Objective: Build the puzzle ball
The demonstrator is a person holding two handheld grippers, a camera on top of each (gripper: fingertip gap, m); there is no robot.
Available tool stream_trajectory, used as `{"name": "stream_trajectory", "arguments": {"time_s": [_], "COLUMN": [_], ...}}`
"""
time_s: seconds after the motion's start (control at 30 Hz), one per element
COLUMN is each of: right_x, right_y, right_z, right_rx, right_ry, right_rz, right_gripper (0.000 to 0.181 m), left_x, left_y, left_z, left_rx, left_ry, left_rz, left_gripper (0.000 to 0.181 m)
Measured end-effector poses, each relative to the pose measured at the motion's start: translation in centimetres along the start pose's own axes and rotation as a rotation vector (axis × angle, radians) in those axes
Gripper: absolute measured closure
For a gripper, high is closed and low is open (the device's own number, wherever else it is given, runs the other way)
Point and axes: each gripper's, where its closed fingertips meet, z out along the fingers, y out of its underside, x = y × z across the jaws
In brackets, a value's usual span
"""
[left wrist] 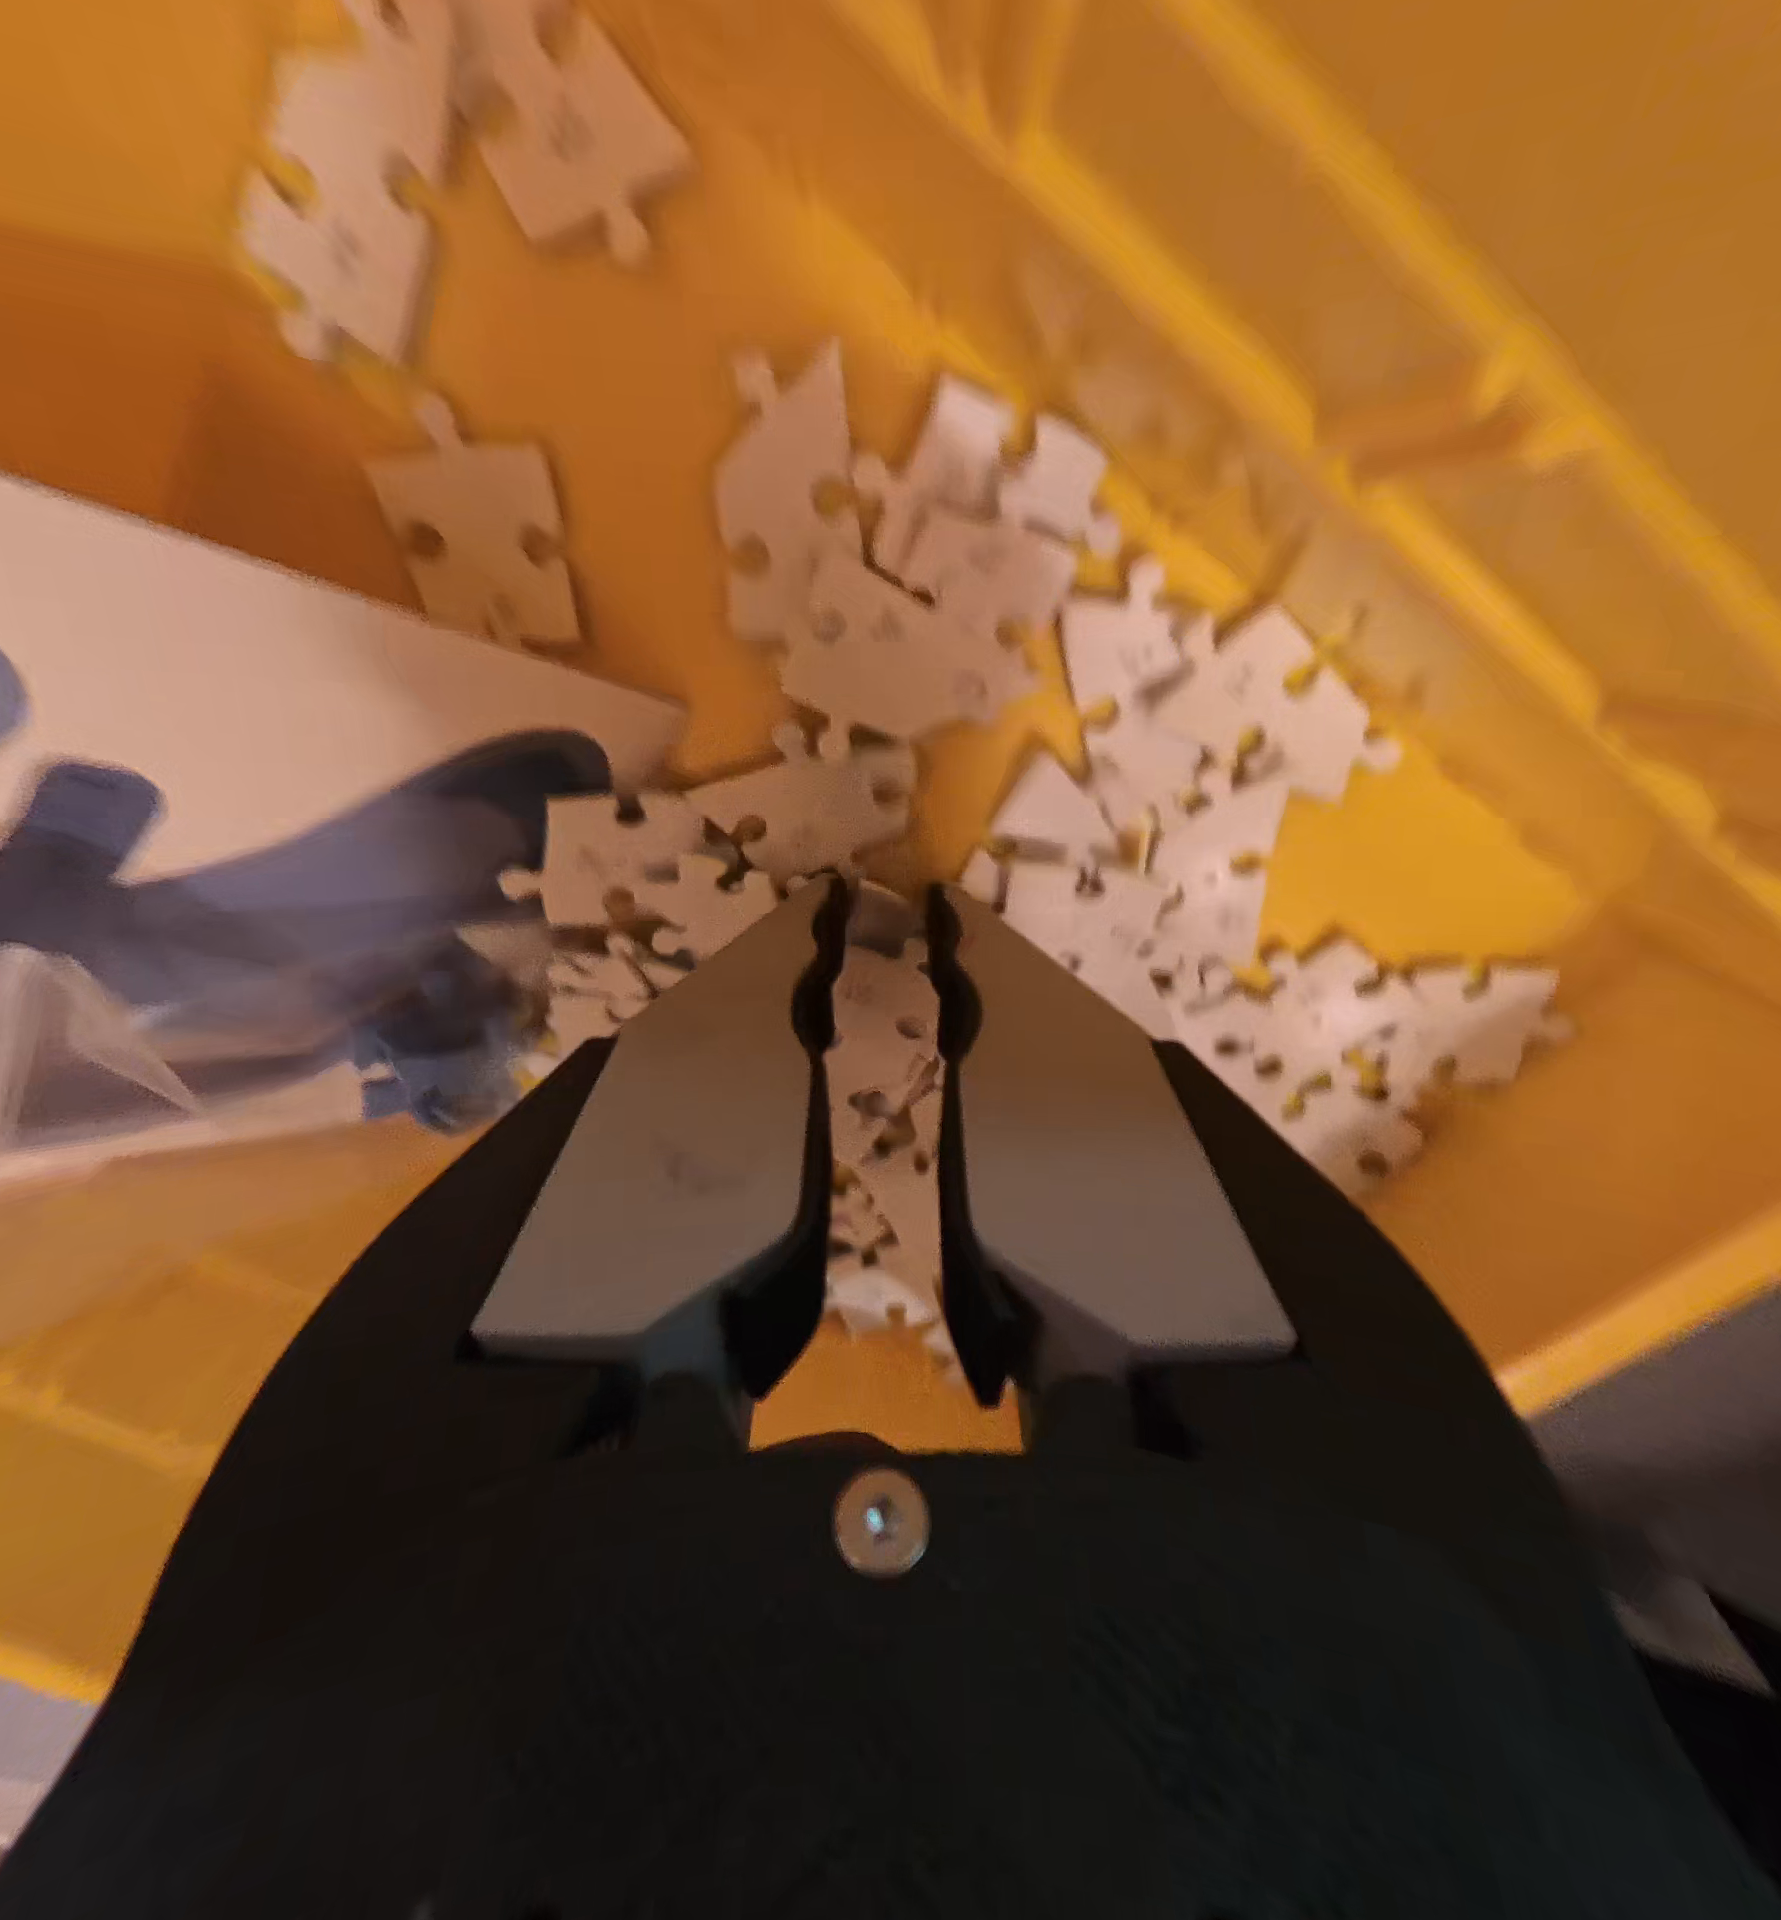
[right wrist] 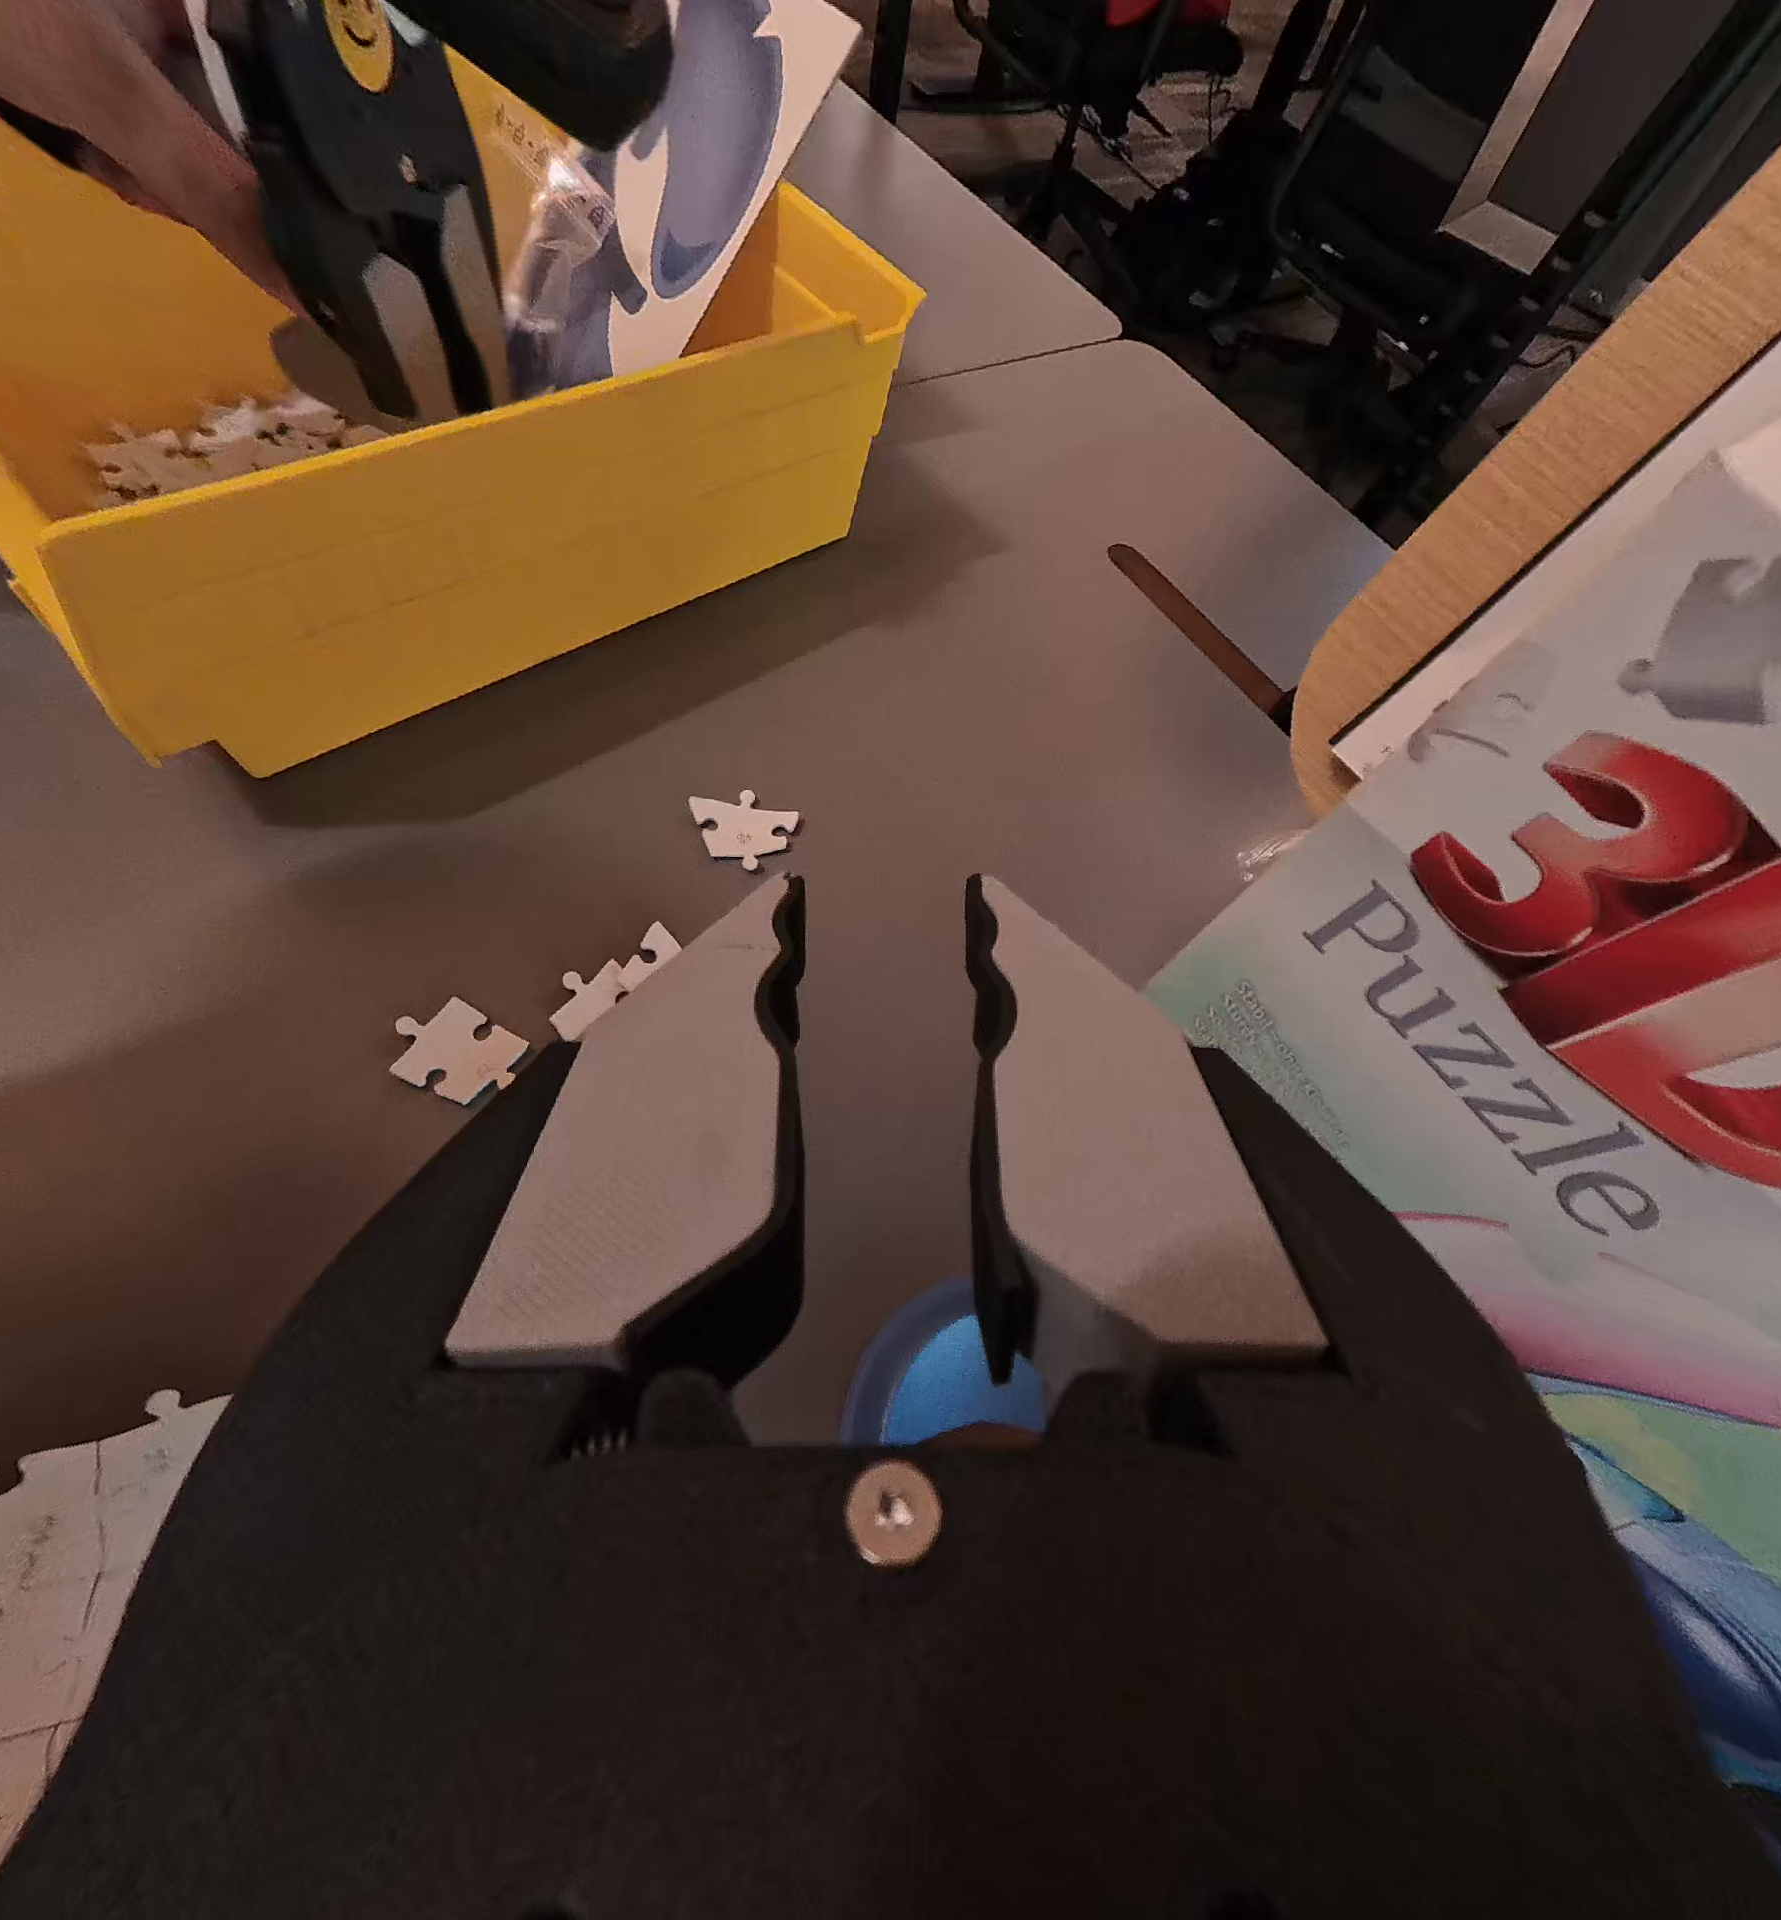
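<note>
Pieces (left wrist: pixel 896 582) are heaped white side up in the yellow bin (left wrist: pixel 1488 883), where the left gripper (left wrist: pixel 884 894) is lowered among them, jaws narrowly parted; whether a piece is pinched cannot be told through the blur. The right gripper (right wrist: pixel 884 883) is held open and empty over the grey table (right wrist: pixel 865 675), near four loose pieces (right wrist: pixel 744 828) and beside the box (right wrist: pixel 1488 1039).

An office or lab: grey tables (right wrist: pixel 969 623), chair bases and cables (right wrist: pixel 1229 156) behind.

Smooth yellow plastic bin (right wrist: pixel 470 613), matt grey table (right wrist: pixel 657 748), glossy cardboard box (right wrist: pixel 1488 1091)
</note>
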Motion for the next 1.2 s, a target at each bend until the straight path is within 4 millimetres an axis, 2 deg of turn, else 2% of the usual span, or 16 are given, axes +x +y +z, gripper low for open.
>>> {"name": "stream_trajectory", "arguments": {"time_s": [0.07,0.17,0.27,0.4,0.47,0.53,0.63,0.7,0.77,0.8,0.93,1.1,1.2], "right_x": [0.2,0.5,0.9,1.2,1.2,1.1,1.1,1.2,1.3,1.3,1.1,1.1,1.2], "right_y": [0.3,0.9,1.5,2.0,2.0,1.9,1.9,2.0,2.0,2.0,2.0,2.0,2.1], "right_z": [0.0,-0.1,-0.2,-0.1,-0.1,0.0,0.0,-0.1,-0.1,-0.1,-0.1,-0.2,-0.1], "right_rx": [-0.004,-0.005,-0.003,-0.002,0.01,0.018,0.019,0.017,0.015,0.014,0.012,0.012,0.013], "right_ry": [-0.004,0.005,0.007,0.004,-0.005,-0.015,-0.012,-0.007,-0.002,-0.003,-0.008,0.001,-0.001], "right_rz": [0.004,0.007,0.024,0.049,0.065,0.076,0.074,0.068,0.065,0.065,0.061,0.054,0.06], "right_gripper": [0.154,0.154,0.154,0.154,0.154,0.155,0.155,0.155,0.155,0.155,0.156,0.157,0.157], "left_x": [-0.4,-2.3,-3.5,-4.4,-4.2,-3.1,-2.8,-2.2,-0.1,-0.3,-6.3,-6.6,-8.5], "left_y": [1.5,1.5,0.4,-2.3,-4.9,-6.8,-6.3,-6.0,-4.9,-4.9,-6.3,-6.5,-5.8], "left_z": [-0.4,-2.1,-3.6,-3.2,-2.9,-2.0,0.5,0.6,0.4,-0.1,-3.4,-3.4,-3.8], "left_rx": [-0.04,0.026,0.119,0.191,0.273,0.305,0.203,0.199,0.166,0.184,0.376,0.426,0.402], "left_ry": [0.007,-0.05,-0.091,-0.159,-0.186,-0.168,-0.214,-0.204,-0.07,-0.055,-0.253,-0.202,-0.331], "left_rz": [-0.014,-0.086,-0.135,-0.138,-0.145,-0.141,-0.084,-0.028,0.022,-0.005,-0.224,-0.247,-0.247], "left_gripper": [0.168,0.159,0.156,0.16,0.167,0.17,0.174,0.181,0.181,0.181,0.181,0.181,0.181]}}
